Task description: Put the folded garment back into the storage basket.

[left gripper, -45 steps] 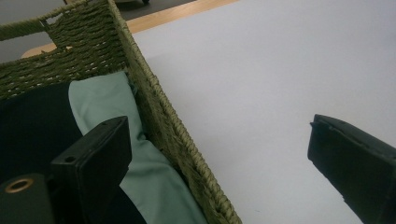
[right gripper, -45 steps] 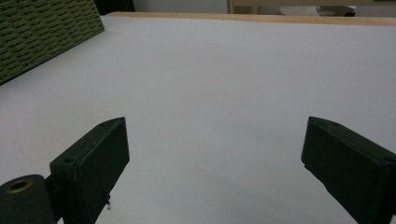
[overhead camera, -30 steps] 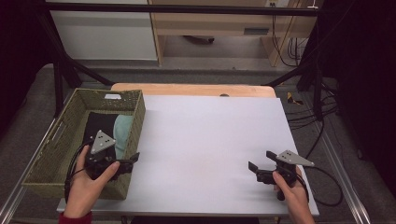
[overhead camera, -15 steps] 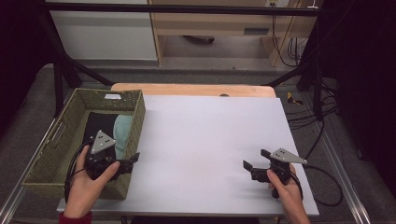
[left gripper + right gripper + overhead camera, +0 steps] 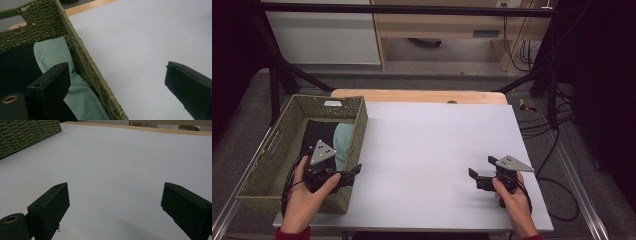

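Note:
A woven green basket (image 5: 357, 122) stands on the left of the white table (image 5: 427, 140), with a mint-green cloth (image 5: 343, 142) and a black cloth (image 5: 318, 135) lying in it. My left gripper (image 5: 353, 174) hovers over the basket's near right corner. In the left gripper view it (image 5: 117, 82) is open and straddles the basket wall (image 5: 82, 62), one jaw above the green cloth (image 5: 52, 55) and the other above the table. My right gripper (image 5: 479, 171) is held low over the table's near right part, pointing left. It (image 5: 115, 202) is open with nothing between its jaws.
A wooden strip (image 5: 422, 95) runs along the table's far edge. Cables (image 5: 542, 117) lie on the floor at the right, and a dark frame bar (image 5: 412, 9) crosses overhead at the back. The basket's side (image 5: 25, 135) lies far ahead of the right gripper.
My right gripper has slid a little to the left over the table. The left gripper and the basket have stayed put.

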`<state>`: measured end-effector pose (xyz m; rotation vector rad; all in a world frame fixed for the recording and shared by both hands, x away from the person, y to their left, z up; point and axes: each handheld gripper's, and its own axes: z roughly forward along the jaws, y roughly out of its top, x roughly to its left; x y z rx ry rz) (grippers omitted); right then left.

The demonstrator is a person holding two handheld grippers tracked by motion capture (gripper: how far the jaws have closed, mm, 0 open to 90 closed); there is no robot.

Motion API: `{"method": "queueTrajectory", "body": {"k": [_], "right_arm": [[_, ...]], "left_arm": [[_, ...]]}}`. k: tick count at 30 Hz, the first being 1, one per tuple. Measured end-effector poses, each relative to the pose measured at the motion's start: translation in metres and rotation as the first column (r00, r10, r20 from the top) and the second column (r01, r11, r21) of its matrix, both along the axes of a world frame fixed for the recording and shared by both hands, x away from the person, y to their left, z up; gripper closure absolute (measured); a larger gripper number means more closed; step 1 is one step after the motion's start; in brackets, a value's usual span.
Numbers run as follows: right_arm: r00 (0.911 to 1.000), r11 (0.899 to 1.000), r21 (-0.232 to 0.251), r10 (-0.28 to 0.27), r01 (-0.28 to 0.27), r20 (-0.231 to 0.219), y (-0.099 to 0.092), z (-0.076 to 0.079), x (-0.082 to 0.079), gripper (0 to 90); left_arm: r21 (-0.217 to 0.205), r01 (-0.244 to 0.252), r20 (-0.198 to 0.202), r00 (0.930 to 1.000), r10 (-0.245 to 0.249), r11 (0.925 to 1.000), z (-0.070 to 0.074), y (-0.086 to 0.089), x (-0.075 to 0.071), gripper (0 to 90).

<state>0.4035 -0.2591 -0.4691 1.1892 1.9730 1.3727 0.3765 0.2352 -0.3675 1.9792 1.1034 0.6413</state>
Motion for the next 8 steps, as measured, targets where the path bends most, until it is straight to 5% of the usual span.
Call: {"method": "queueTrajectory", "body": {"k": [8], "right_arm": [[0.9998, 1.0, -0.013, -0.009, 0.009, 0.015, 0.0017, -0.0003, 0.0016, 8.3]], "left_arm": [[0.01, 0.007, -0.005, 1.0, -0.007, 0.9999, -0.0014, -0.0037, 0.001, 6.3]]}}
